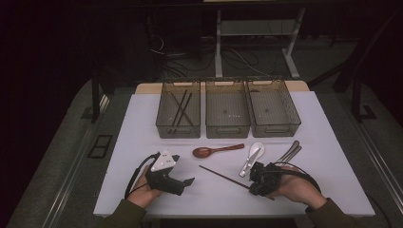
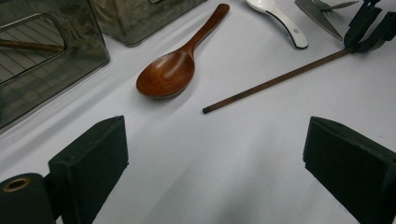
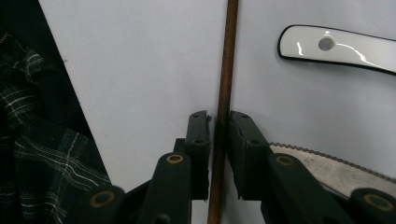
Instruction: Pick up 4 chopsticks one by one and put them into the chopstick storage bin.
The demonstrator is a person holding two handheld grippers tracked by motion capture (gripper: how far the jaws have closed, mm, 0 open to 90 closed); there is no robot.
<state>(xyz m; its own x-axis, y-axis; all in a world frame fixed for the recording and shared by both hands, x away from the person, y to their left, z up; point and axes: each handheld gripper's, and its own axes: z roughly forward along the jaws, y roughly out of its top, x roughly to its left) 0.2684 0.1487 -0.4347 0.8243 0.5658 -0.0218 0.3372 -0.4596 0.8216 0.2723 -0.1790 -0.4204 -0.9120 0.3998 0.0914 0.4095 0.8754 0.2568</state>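
A dark wooden chopstick (image 1: 223, 175) (image 2: 280, 79) (image 3: 225, 70) lies slanted on the white table top (image 1: 142, 190). My right gripper (image 1: 252, 184) (image 3: 218, 116) straddles its near end. The jaws stand nearly closed around the stick, with a thin strip of table still showing beside the left pad. From the left gripper view, the right gripper (image 2: 357, 44) sits at the stick's far end. My left gripper (image 1: 190, 181) (image 2: 215, 123) rests wide open on the table to the left, nothing between its jaws.
A brown wooden spoon (image 1: 209, 151) (image 2: 173, 74), a white spoon (image 1: 254, 154) (image 3: 336, 46) and a serrated knife (image 1: 291, 152) (image 3: 327, 163) lie nearby. Three grey bins (image 1: 178, 130) (image 1: 227, 129) (image 1: 275, 128) stand behind; the left one holds chopsticks.
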